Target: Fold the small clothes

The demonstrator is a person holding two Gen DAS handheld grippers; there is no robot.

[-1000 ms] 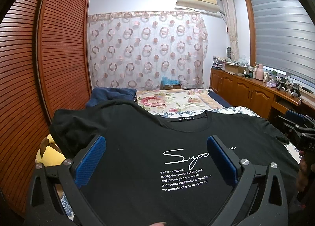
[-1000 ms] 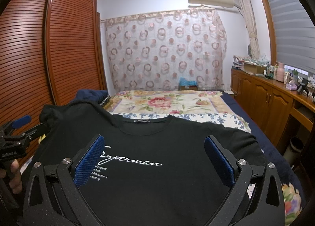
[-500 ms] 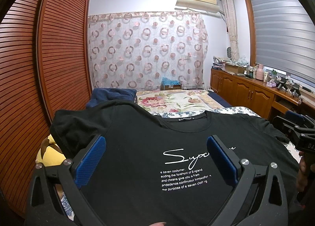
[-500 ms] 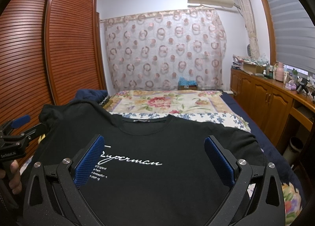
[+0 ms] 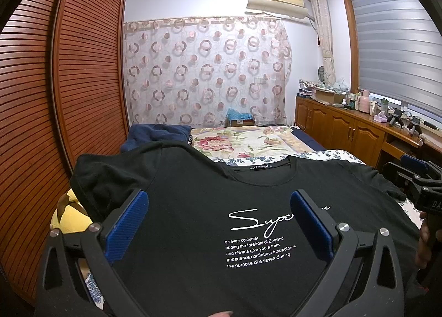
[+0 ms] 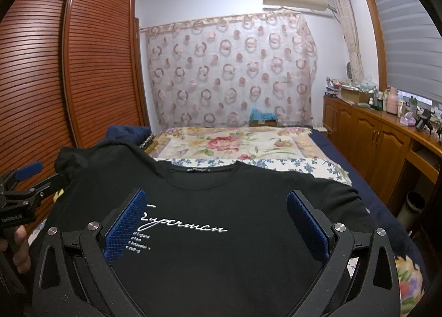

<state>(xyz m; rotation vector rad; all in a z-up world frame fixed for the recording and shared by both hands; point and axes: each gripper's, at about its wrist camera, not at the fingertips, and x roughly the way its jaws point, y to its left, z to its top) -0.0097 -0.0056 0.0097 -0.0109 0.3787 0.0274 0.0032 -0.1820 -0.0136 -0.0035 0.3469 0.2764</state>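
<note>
T-shirt (image 5: 199, 223), black with white script, is lying face up and spread flat across the near end of the bed (image 5: 248, 140), collar pointing toward the far end; in the left wrist view the left gripper (image 5: 218, 223) is hovering over its chest, jaws spread and empty. In the right wrist view the right gripper (image 6: 214, 223) is likewise hanging open above the print. Folding is apparently not yet begun; next, each gripper is needing to pinch a side edge.

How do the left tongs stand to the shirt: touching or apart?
Cannot tell. In the right wrist view the left tongs meet the shirt at its sleeve, but black on black hides any gap.
</note>
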